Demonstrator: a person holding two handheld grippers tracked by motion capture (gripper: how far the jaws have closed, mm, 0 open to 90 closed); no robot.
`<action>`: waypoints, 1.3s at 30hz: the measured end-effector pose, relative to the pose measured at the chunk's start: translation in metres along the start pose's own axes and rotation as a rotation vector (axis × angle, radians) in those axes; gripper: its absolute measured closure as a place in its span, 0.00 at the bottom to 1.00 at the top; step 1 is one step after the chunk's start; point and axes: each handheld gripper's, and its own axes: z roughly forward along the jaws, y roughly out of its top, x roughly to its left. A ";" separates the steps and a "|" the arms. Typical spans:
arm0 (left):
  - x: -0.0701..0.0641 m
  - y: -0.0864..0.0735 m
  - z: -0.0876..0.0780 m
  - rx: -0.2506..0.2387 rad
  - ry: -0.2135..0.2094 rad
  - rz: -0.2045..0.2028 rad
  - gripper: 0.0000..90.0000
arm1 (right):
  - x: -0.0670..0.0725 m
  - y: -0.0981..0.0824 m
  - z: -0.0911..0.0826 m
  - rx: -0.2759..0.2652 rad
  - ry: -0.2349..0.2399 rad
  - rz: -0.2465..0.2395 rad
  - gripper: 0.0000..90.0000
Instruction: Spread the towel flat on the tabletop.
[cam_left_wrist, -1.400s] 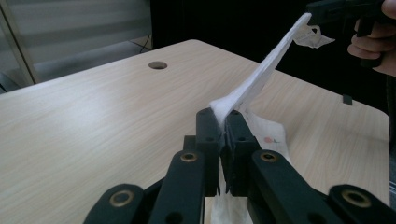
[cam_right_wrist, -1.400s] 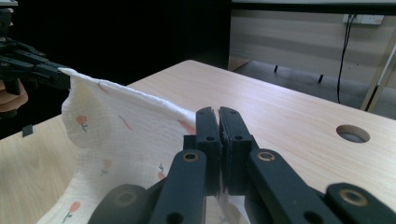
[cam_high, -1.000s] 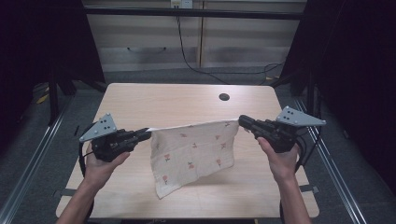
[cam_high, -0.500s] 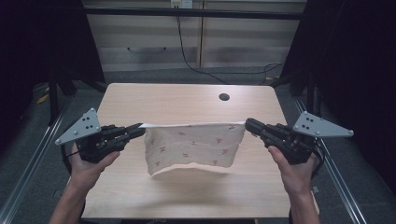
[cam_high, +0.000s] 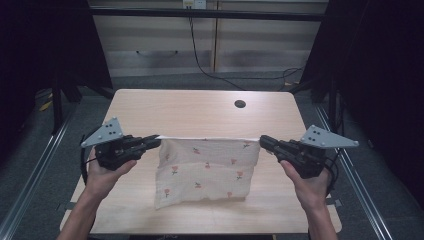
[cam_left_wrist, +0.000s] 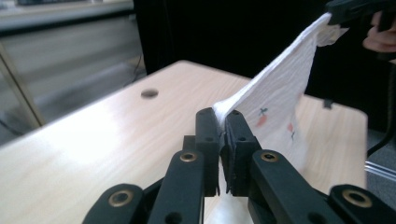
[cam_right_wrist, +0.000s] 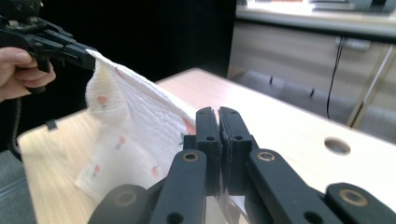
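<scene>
1. While it hung mid-frame in the high view, the cloth (cam_high: 207, 167) looked light, soft and limp, its lower edge resting on the bench (cam_high: 200, 107); its top corners were the best holds.
2. The left hand-held gripper (cam_high: 156, 141) and the right hand-held gripper (cam_high: 263, 141) each pinched 1 corner, forearms level, the top edge taut.
</scene>
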 end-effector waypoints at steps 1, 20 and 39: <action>0.002 -0.005 0.006 0.020 0.008 0.002 0.96 | -0.003 -0.004 0.005 0.021 -0.010 0.006 0.98; 0.042 -0.055 0.074 0.206 0.070 -0.074 0.94 | -0.076 -0.062 0.088 0.199 -0.045 0.127 0.97; 0.088 -0.067 0.101 0.200 0.228 -0.218 0.78 | -0.125 -0.090 0.142 0.231 -0.114 0.204 0.87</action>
